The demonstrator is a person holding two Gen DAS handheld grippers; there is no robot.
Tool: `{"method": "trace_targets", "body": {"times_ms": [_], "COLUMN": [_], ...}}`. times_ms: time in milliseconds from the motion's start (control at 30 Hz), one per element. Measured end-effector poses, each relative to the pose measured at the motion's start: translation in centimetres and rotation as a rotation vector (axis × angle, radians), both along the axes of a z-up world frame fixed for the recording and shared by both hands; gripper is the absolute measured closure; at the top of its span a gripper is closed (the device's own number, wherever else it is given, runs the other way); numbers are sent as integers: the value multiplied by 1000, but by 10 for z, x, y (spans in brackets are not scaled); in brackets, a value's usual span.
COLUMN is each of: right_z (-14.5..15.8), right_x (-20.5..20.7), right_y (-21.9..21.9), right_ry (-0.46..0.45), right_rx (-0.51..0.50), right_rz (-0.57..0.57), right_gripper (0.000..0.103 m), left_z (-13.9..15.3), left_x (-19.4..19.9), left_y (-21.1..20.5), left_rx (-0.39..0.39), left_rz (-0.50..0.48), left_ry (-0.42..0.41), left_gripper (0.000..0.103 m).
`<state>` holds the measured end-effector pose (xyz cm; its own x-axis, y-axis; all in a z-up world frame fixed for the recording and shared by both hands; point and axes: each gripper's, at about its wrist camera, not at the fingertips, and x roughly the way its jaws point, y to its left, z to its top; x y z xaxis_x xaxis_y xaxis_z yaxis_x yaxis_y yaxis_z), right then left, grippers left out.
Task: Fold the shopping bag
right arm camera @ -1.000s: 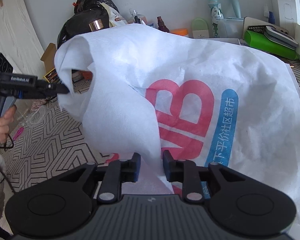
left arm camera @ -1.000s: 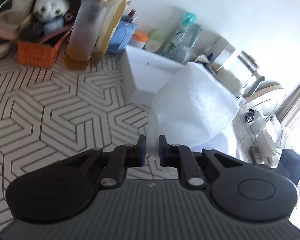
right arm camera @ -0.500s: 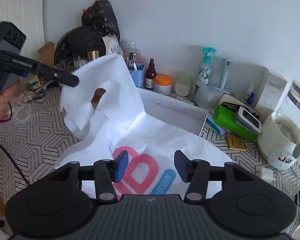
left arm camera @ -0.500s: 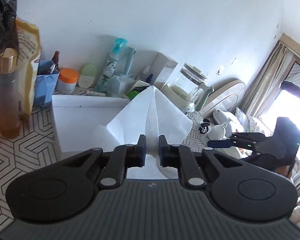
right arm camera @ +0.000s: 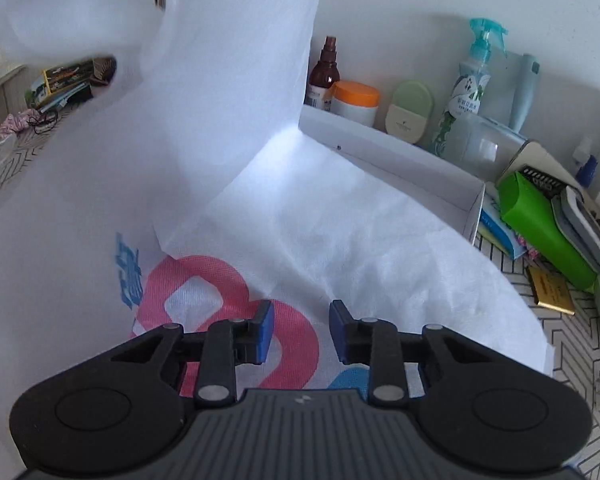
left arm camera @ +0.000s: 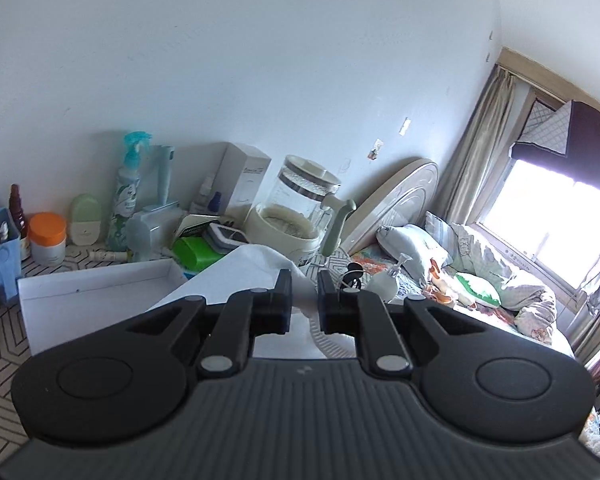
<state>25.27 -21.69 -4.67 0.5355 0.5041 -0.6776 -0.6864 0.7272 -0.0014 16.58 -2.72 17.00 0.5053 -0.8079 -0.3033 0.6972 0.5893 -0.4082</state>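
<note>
**A:** Where is the shopping bag just now?

**B:** Half of it lies flat on the tabletop, with the pink and blue print facing up. The other half is lifted: a broad sheet of white fabric rises at the left of the right wrist view and runs out of the top of the picture, with a handle hole showing through at upper left.

**A:** And the left gripper?

**B:** Its jaws stand nearly together with a fold of the white fabric between them, so it is clamped on the bag. The cloth bunches just ahead of the fingertips and slopes down toward the white box. Whether that pinched part is the handle itself I cannot say; the fingers hide it.

**A:** The right gripper?

**B:** It hovers over the flat half, right above the pink lettering. Its jaws have just been closing, yet they stand apart with a clear gap, and nothing sits between the blue pads; the fabric lies underneath them.

**A:** What is near the bag?

**B:** The white box borders its far edge. Behind that, along the wall, stand a brown bottle, an orange-lidded jar and a teal spray bottle. A green case lies off to the right.
</note>
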Motion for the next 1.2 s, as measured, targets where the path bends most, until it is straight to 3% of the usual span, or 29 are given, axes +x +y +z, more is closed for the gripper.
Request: {"method": "trace_targets", "body": {"times_ms": [133,200,300,467,700,800,867,1000,1100,1167,1200], "right_z": [15,28,44,51,39,36,36,37,40,41,41], "right_x": [-12,-25,-47,-78,-90,-94,-95,-101,-112,-117,-119], "right_y": [-18,-41,-86,-158,-206,-212,-215,-219,-220,-222,-223], "right_ry": [26,61,161,276,331,335,333,325,298,295,296], "right_rx": [33,90,199,363,426,422,420,419,400,402,404], "right_rz": [-50,-111,-205,-302,-411,-432,-447,-477,-481,-485,-487], "right_gripper": [57,38,37,37,37,37,37,37,37,37,37], "left_z": [11,13,9,-23,-89,-121,-146,-157,-135,-111,-98], "left_x": [8,15,29,65,110,131,151,162,158,150,144], "left_y": [-37,-59,-81,-123,-181,-208,-234,-253,-243,-235,-230], "left_rx": [4,7,1,31,110,177,313,400,298,241,224], "left_rz": [-81,-131,-168,-222,-239,-234,-221,-203,-229,-251,-253], "left_ry": [-26,-23,-7,112,280,373,465,487,479,438,410], "left_gripper": [91,91,91,91,91,91,90,89,77,57,54]}}
